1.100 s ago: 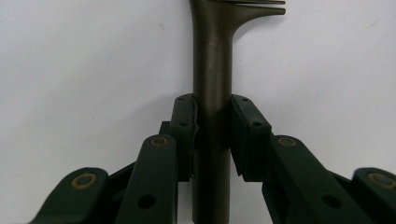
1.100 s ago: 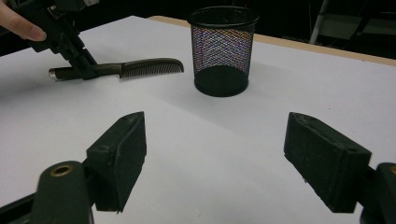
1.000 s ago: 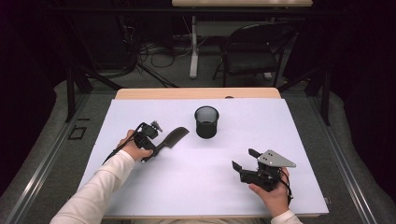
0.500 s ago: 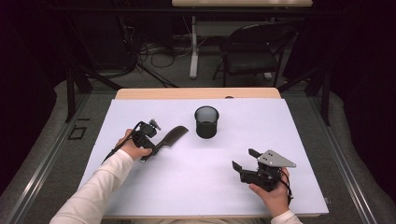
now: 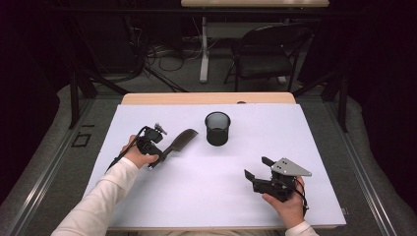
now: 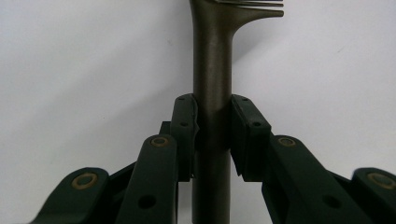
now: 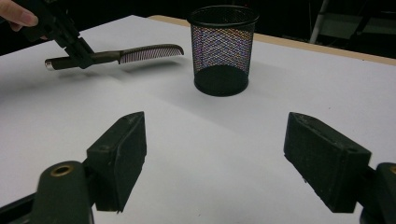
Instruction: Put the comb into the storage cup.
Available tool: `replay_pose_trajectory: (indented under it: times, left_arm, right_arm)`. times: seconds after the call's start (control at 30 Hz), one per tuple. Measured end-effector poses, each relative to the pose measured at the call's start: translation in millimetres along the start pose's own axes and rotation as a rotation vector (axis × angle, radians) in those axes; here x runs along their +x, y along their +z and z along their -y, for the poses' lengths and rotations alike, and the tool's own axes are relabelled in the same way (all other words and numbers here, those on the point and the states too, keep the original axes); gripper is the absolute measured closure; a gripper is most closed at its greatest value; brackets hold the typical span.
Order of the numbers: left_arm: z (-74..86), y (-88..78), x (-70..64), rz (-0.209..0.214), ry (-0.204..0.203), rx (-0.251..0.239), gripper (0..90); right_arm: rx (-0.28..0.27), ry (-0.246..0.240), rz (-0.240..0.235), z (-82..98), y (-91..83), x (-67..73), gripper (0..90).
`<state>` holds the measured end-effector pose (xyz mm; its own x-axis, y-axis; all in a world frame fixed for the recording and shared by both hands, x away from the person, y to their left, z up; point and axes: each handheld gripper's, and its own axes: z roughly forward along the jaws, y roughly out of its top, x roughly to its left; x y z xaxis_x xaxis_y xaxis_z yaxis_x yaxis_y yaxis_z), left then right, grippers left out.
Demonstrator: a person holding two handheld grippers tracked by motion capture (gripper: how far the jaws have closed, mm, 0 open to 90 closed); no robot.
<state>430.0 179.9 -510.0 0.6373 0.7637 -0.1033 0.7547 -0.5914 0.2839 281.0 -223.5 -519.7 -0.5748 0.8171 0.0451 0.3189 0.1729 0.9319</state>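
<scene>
A dark comb is gripped by its handle in my left gripper, which is shut on it at the left of the white table top. In the left gripper view both pads press the comb's handle, and the teeth start at the top edge. Seen from the right gripper view, the comb hangs level, just above its shadow, in the left gripper. My right gripper rests near the front right, open, with nothing between the jaws.
A black mesh cup stands upright at the table's middle, to the right of the comb's tip; it looks empty in the right gripper view. A folding chair and cables lie on the floor beyond the far edge.
The left gripper and the comb have shifted slightly toward the far side. The right gripper has not moved.
</scene>
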Motion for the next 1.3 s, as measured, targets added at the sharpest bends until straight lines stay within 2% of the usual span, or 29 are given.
replay_pose_trajectory:
  times: [0.93, 1.3]
  left_arm:
    - [8.0, -32.2, -2.8, 0.018, -0.018, -0.19, 72.8]
    - [11.2, -46.9, -6.7, 0.021, -0.005, -0.25, 72.8]
  right_arm:
    - [0.007, -0.002, -0.003, 0.4, 0.7, 0.4, 21.2]
    - [0.008, 0.002, -0.003, 0.7, 1.3, 0.5, 21.2]
